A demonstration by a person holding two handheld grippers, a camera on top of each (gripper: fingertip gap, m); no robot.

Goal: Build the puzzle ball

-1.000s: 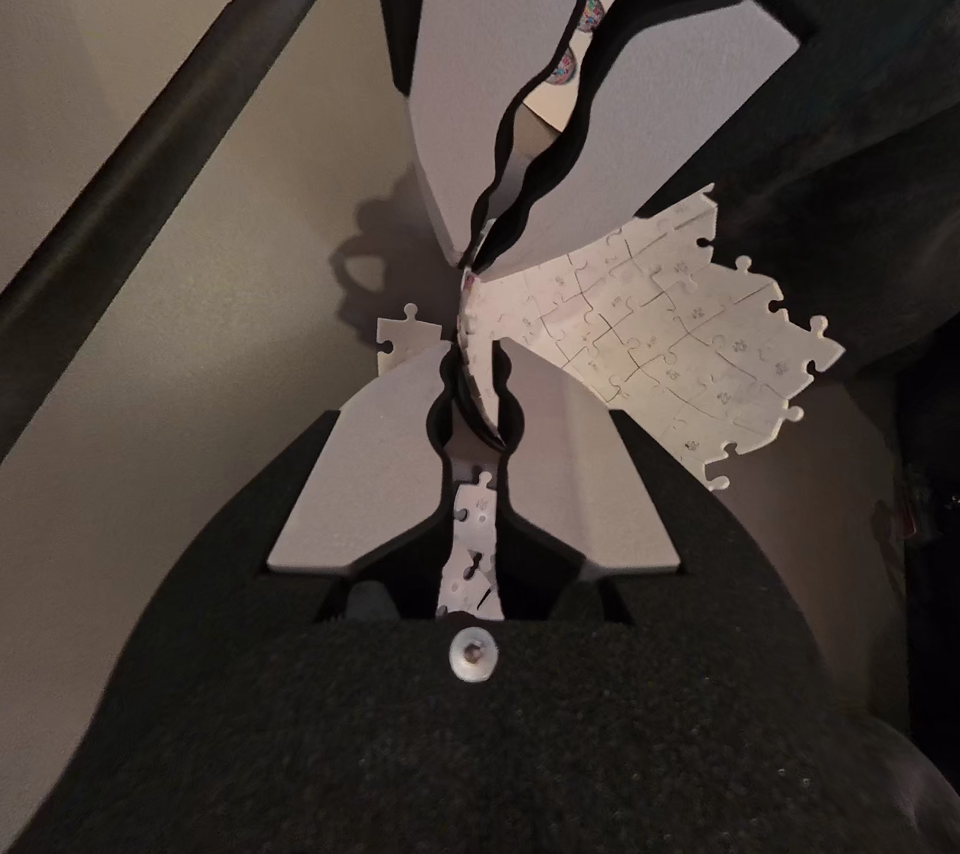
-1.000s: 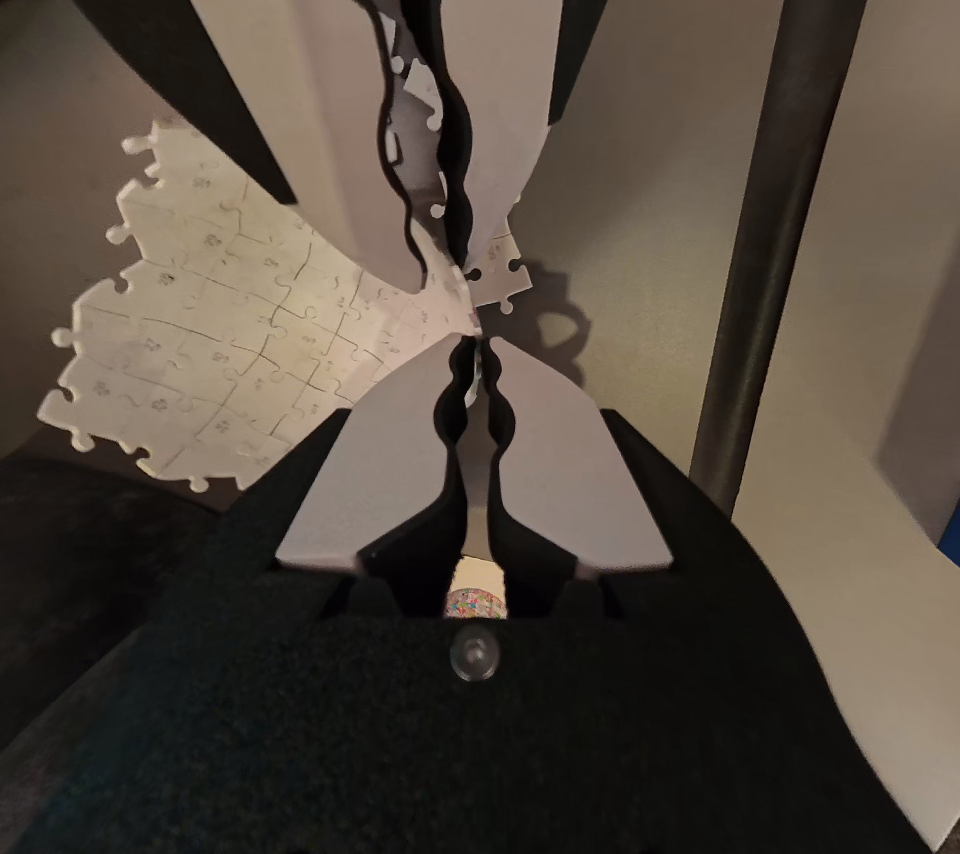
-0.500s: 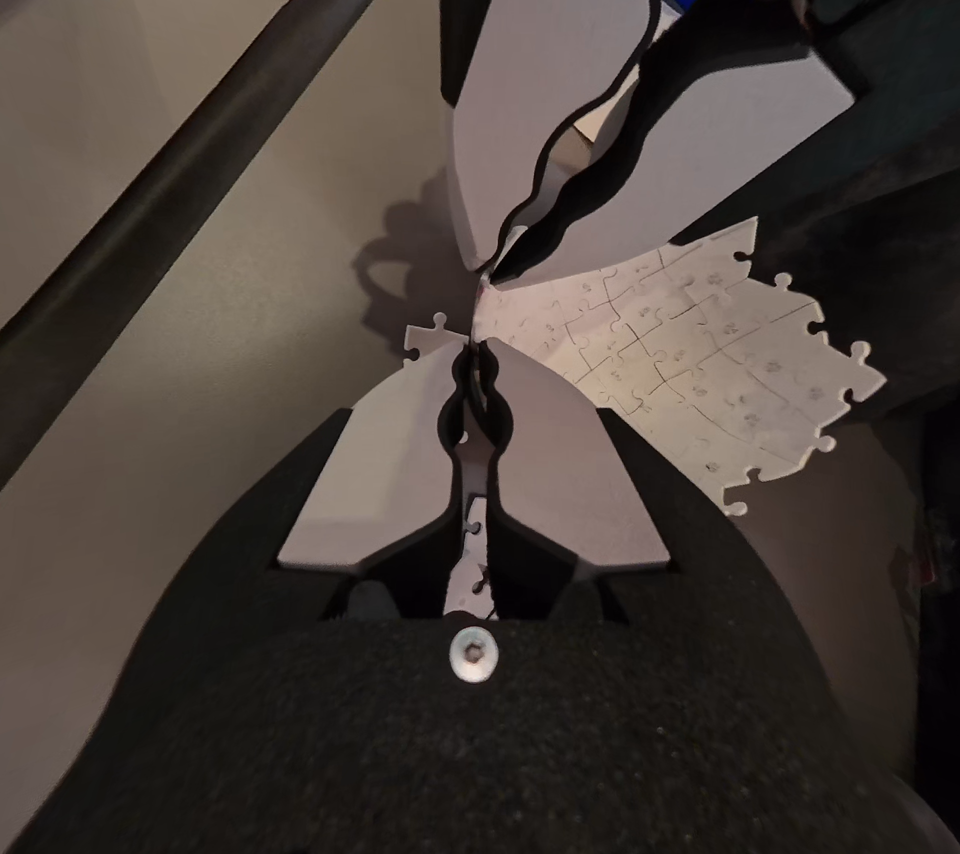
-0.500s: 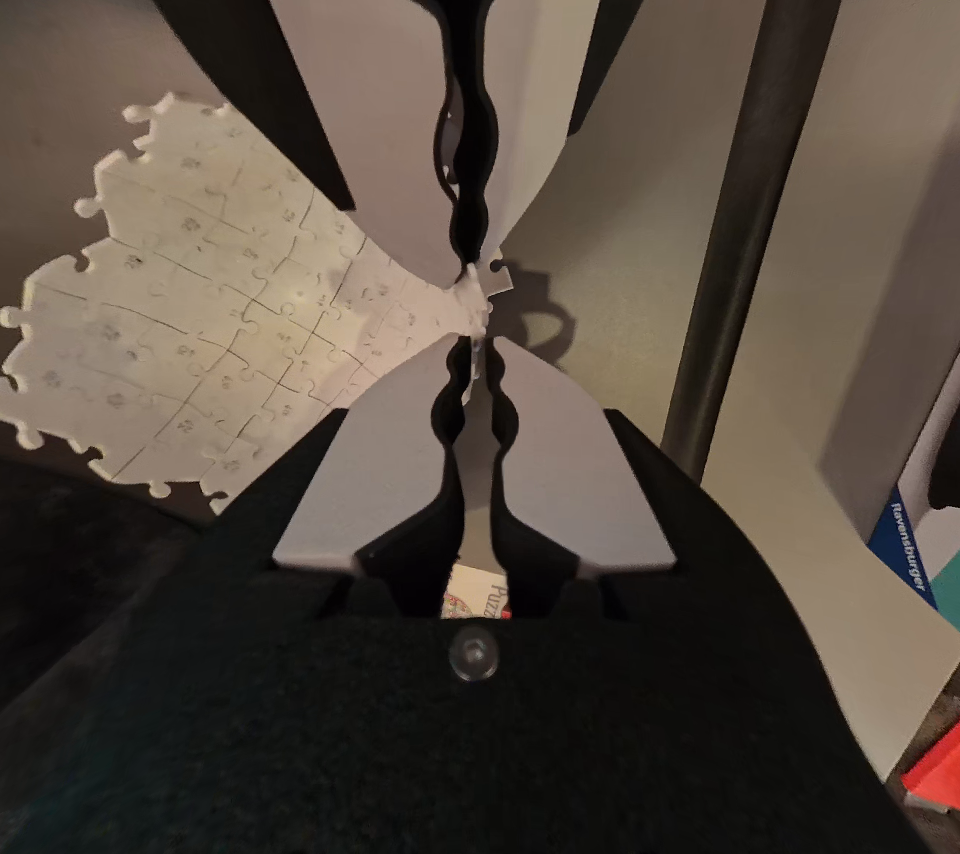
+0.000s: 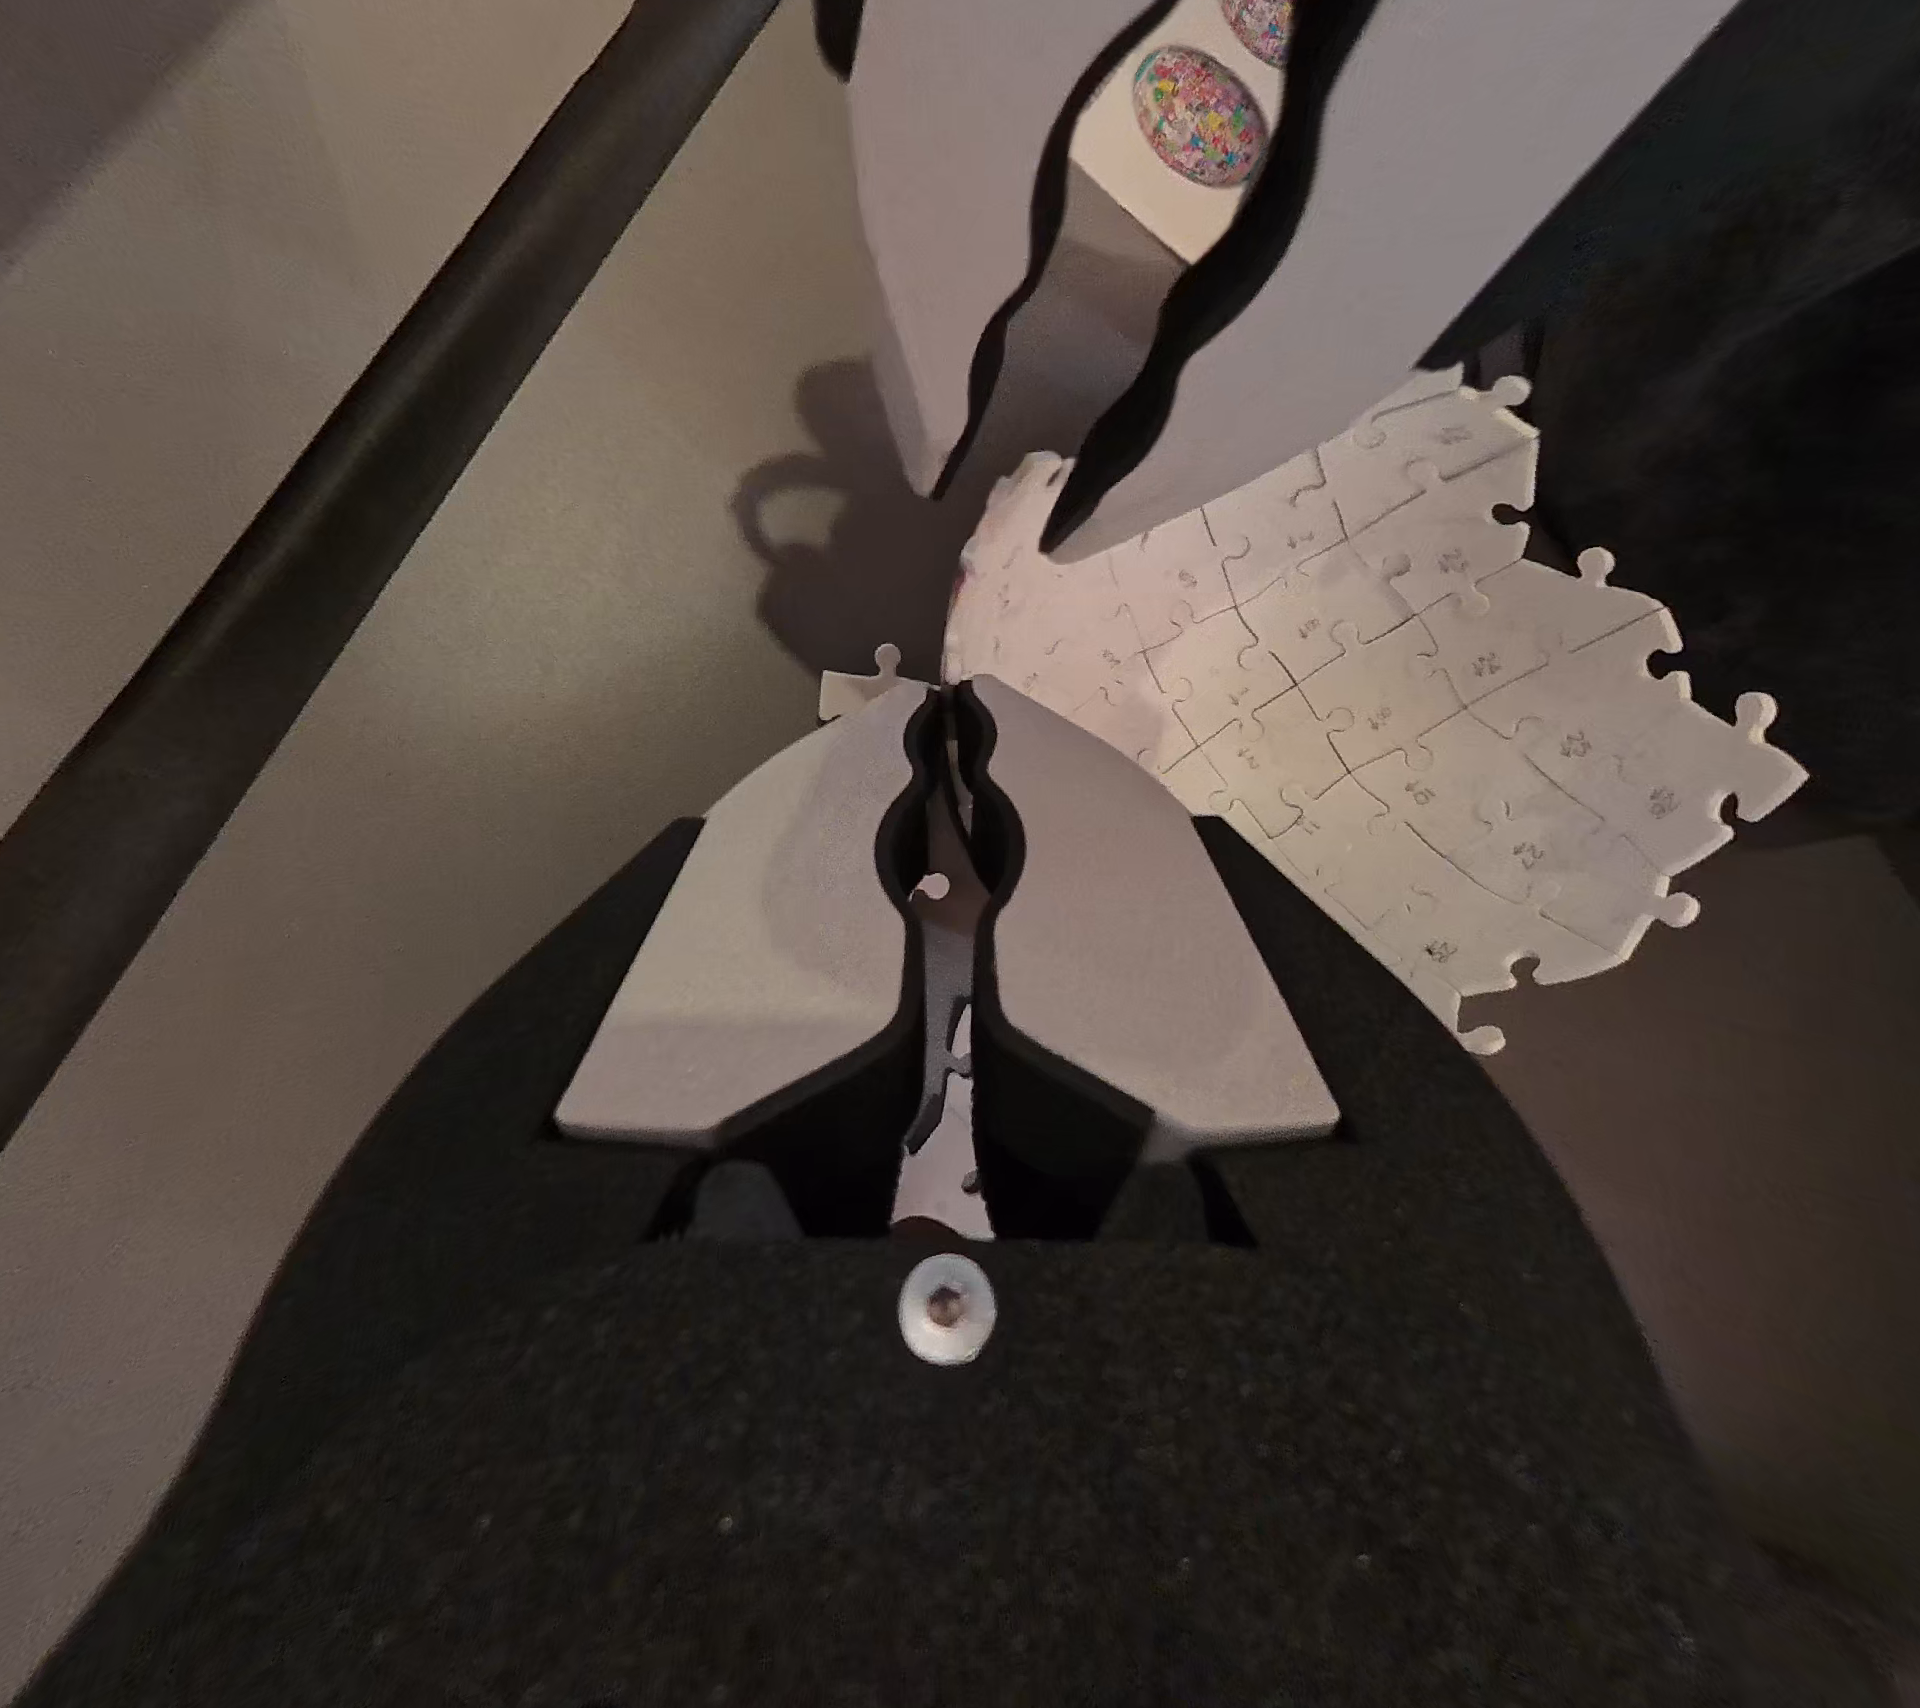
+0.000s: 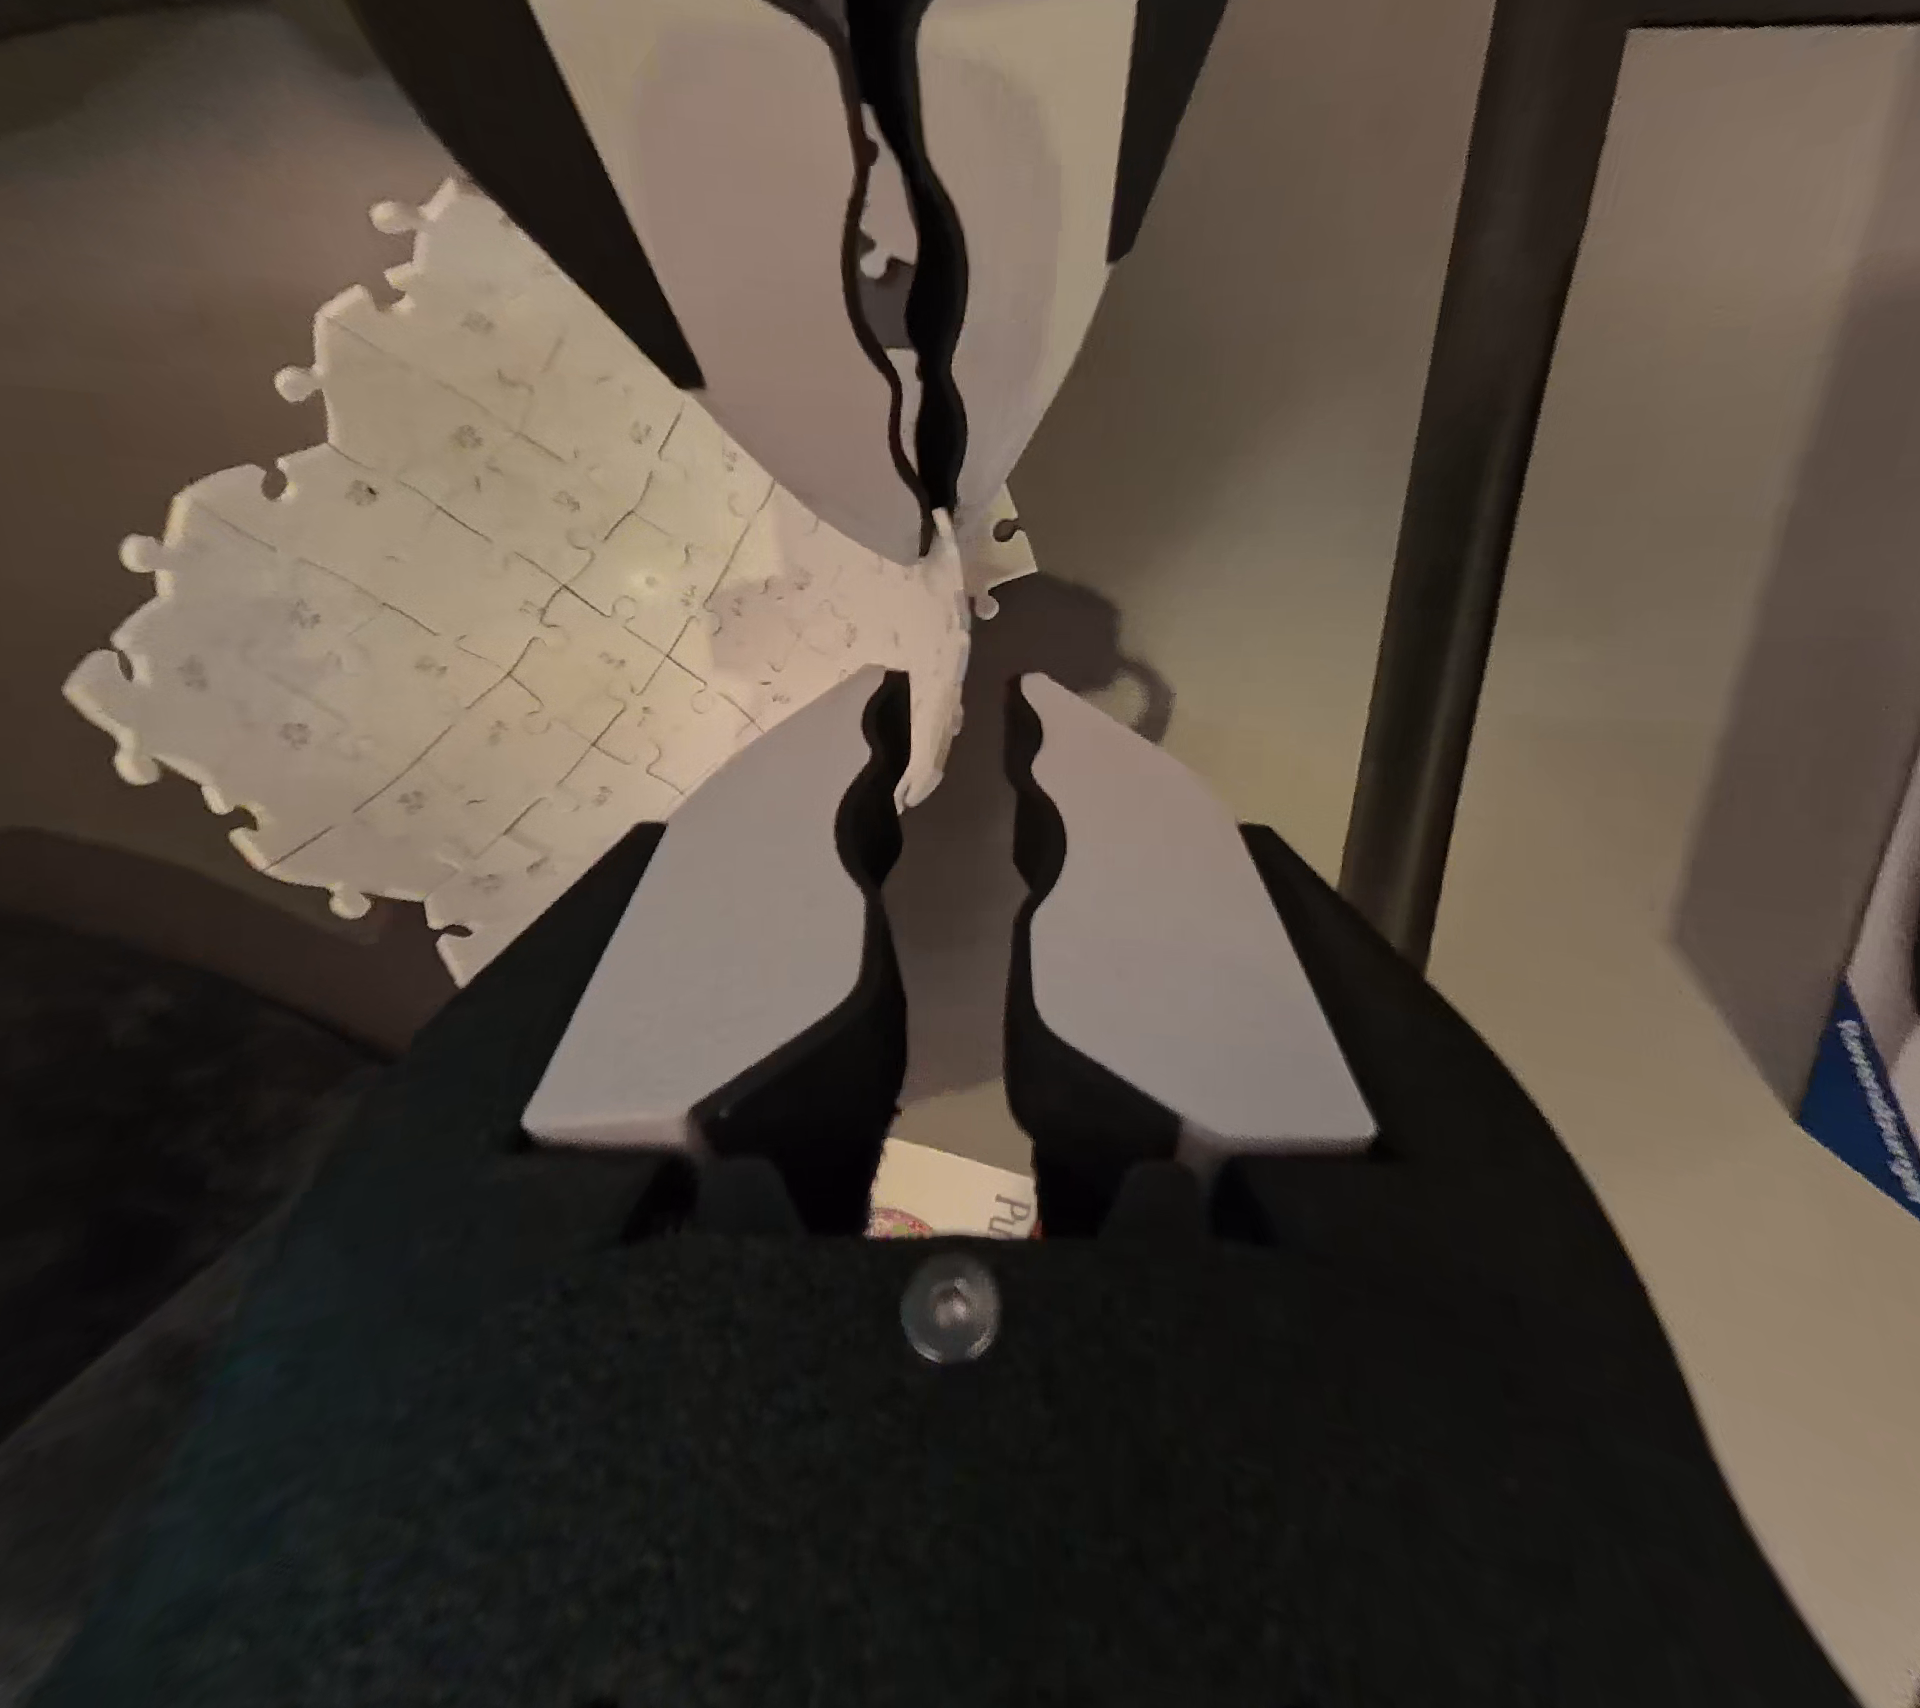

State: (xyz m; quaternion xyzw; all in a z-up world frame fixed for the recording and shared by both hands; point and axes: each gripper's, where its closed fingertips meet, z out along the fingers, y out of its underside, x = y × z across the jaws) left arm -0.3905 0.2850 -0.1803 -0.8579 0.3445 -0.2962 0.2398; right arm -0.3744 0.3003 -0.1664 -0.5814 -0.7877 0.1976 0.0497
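The left claw [image 5: 951,702] is pinching the curved puzzle sheet [image 5: 1403,702] at its narrow end, holding it in the air above the pale bench [image 5: 468,619]. The right claw [image 6: 956,692] is standing parted around that same edge — gripping nothing. With one thin pinch bearing the weight, the joined pieces are likely to sag and pop apart — or slip.
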